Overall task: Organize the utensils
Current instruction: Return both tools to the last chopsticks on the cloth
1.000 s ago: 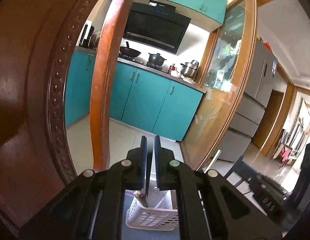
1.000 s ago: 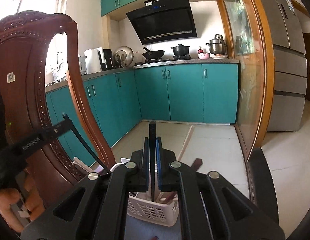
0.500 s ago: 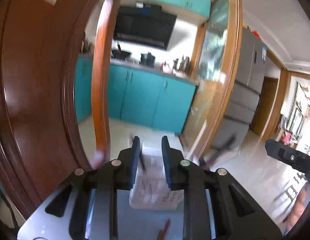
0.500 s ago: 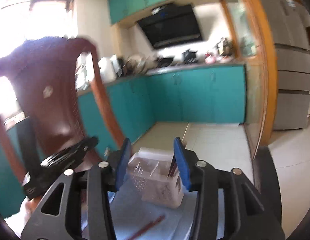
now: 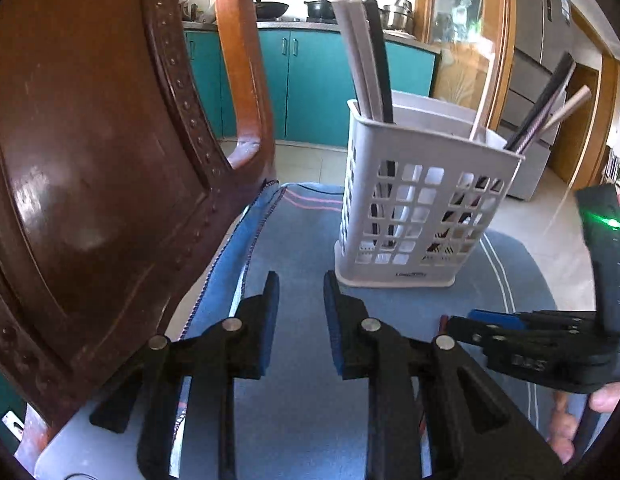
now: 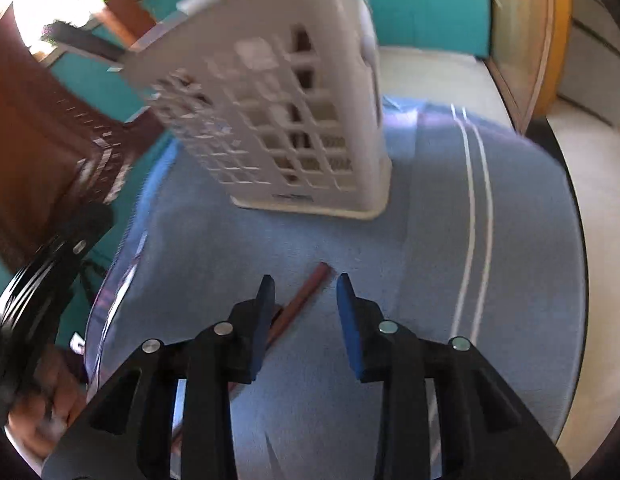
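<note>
A dark wooden chair (image 5: 90, 152) stands against the blue cloth (image 5: 302, 240), teal cabinets (image 5: 306, 80) behind.

The white utensil basket (image 5: 422, 216) stands upright on the blue cloth (image 5: 302, 248), its tall utensils (image 5: 370, 60) rising above the rim and crowding the top. Left of it the brown chair back (image 5: 90, 140) looms close, leaving only a narrow lane. In front of the basket the cloth lies open, except for a reddish chopstick (image 6: 306, 300) lying flat.
</note>
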Demonstrator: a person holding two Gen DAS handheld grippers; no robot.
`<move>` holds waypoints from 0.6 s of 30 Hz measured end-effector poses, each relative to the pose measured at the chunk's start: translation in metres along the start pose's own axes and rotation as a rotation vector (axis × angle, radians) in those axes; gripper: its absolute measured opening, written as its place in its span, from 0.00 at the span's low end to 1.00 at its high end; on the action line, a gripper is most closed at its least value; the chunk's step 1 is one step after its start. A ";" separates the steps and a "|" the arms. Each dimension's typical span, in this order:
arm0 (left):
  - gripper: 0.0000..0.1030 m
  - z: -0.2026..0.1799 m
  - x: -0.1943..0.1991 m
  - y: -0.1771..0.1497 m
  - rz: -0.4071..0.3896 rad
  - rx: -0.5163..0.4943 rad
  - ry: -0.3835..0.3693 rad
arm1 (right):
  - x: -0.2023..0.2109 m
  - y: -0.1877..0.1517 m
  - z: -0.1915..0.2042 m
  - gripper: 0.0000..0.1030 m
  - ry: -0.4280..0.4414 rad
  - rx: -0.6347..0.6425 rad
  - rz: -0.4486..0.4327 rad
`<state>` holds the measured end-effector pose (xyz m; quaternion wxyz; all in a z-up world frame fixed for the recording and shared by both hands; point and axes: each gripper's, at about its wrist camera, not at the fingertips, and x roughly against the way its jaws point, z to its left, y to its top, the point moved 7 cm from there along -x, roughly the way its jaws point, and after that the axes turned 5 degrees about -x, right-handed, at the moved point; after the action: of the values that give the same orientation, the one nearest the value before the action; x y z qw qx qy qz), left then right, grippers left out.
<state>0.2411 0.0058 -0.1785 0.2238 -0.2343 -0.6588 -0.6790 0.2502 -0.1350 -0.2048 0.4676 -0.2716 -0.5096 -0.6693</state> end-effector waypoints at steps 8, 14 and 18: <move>0.24 0.003 0.001 -0.001 0.006 -0.014 0.002 | -0.021 -0.010 0.019 0.17 -0.104 0.133 0.012; 0.26 0.001 0.001 -0.003 0.011 -0.031 0.005 | -0.017 -0.004 0.008 0.10 -0.100 0.118 0.020; 0.28 -0.002 -0.003 -0.005 0.023 -0.043 0.003 | -0.013 0.001 -0.007 0.10 -0.106 0.071 0.017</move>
<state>0.2403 0.0042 -0.1842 0.2273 -0.2456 -0.6410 -0.6908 0.2572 -0.1376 -0.2175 0.4548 -0.2943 -0.5547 -0.6316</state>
